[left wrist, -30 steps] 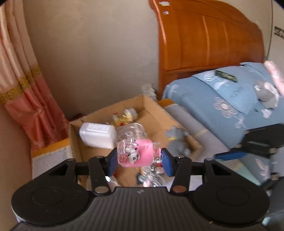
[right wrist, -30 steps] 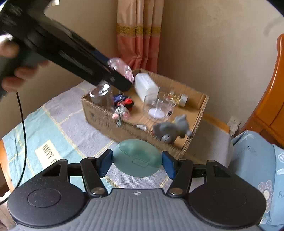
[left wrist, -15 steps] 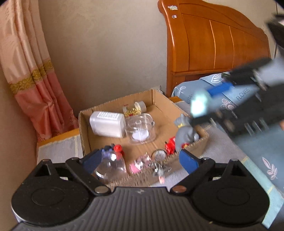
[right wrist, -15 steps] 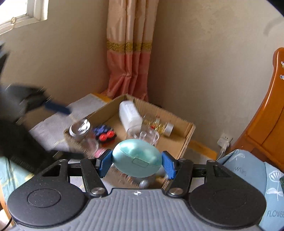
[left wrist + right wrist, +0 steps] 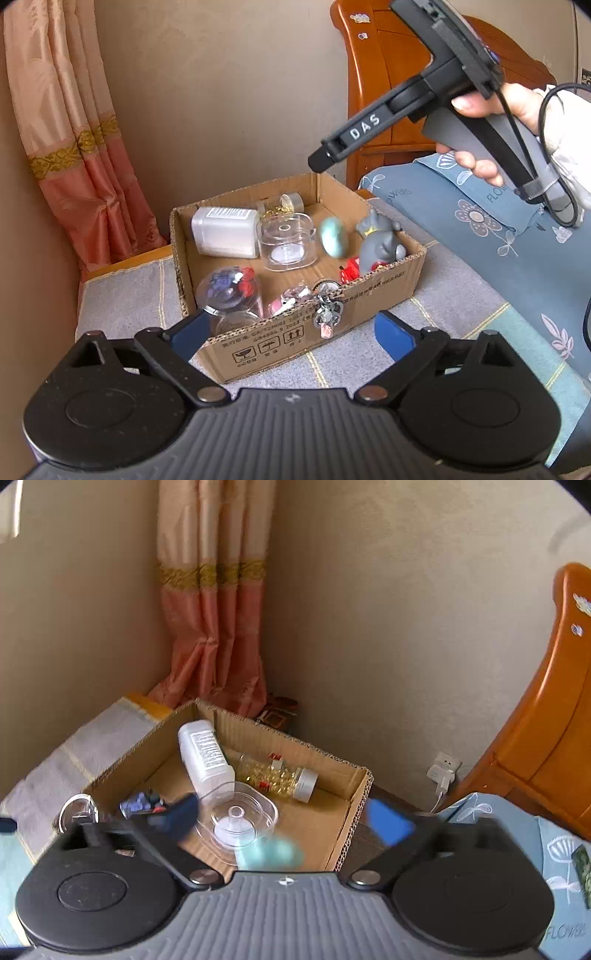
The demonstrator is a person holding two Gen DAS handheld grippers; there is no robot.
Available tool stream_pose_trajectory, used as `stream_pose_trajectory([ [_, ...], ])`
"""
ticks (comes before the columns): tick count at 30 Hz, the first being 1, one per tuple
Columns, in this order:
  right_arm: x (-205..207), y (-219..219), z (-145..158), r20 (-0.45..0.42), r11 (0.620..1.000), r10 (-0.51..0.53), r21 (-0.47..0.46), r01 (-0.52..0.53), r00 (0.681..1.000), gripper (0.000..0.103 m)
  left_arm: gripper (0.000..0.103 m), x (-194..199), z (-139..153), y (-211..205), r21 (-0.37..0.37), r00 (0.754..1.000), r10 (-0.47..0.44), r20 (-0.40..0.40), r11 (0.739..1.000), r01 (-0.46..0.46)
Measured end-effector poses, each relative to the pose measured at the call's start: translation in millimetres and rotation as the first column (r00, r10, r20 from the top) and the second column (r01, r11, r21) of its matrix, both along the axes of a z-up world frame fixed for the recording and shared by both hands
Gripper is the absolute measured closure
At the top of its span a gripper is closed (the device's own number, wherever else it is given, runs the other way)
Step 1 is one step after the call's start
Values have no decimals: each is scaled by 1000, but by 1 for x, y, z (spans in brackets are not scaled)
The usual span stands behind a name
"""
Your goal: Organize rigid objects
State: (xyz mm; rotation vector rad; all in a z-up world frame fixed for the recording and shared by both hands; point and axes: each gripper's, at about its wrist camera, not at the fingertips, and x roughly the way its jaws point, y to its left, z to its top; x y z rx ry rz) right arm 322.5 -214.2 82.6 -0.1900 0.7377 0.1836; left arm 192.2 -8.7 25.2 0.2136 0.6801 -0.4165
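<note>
A cardboard box (image 5: 295, 343) holds a white bottle (image 5: 221, 236), a clear tub (image 5: 286, 242), a teal egg-shaped case (image 5: 333, 236), a grey toy (image 5: 380, 242) and a pink bottle (image 5: 288, 301). My left gripper (image 5: 293, 330) hangs before the box's front wall, jaws opening, nothing between them. My right gripper (image 5: 319, 162) hovers above the box's far side. In the right wrist view its gripper (image 5: 284, 819) has its jaws opening over the box (image 5: 258, 734), and the teal case (image 5: 273, 851) shows as a blur below them, free of the pads.
A glass jar (image 5: 229, 291), a keychain (image 5: 327, 310) over the front rim, a red toy (image 5: 349, 267) and a capsule jar (image 5: 280, 775) also sit in the box. A wooden headboard (image 5: 388, 74) and blue bedding (image 5: 480, 240) lie right, a curtain (image 5: 74, 147) left.
My left gripper opened, dropped the pink bottle into the box and drew back. My right gripper moved over the box and opened, and the teal case left its pads.
</note>
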Motion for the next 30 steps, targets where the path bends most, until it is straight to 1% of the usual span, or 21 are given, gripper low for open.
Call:
stream_pose_trajectory([
  [2,-5,-1,1,-7,1000,-11,4,11,1000,0,5,-1,0,0,-4,1000,3,14,1000,-3],
  [6,-21,3,1,-45,998,-62,-32,60,997,0,5,-3,2,-1,-10,998,35,48,999,-35],
  [10,-48,6,-1,-95,992,-122,-48,118,988,0,5,-7,5,0,3,991,101,90,995,-101],
  [12,-65,7,-4,-101,989,-145,-35,142,984,0,4,-9,6,2,-10,985,144,92,990,-144],
  [13,-74,7,-5,-103,988,-157,-20,155,982,0,1,-10,6,3,-16,982,169,89,986,-168],
  [15,-93,8,-10,-113,980,-193,23,196,975,0,1,-14,5,4,-21,970,227,82,974,-226],
  [18,-119,10,-22,-147,963,-238,94,253,960,0,1,-19,2,3,-23,960,275,50,961,-274],
  [19,-126,11,-25,-150,957,-255,104,272,955,0,1,-21,2,3,-26,956,293,35,956,-292],
  [22,-147,21,-34,-146,940,-315,85,329,938,0,1,-25,1,6,-34,940,342,-21,939,-342],
  [25,-160,31,-38,-146,935,-340,48,350,929,0,1,-30,5,9,-31,929,366,-64,929,-368],
  [27,-167,36,-38,-137,934,-348,30,355,927,0,1,-34,8,10,-27,926,371,-67,927,-374],
  [30,-177,42,-34,-116,933,-357,13,360,927,0,1,-38,14,9,0,919,388,-63,921,-389],
])
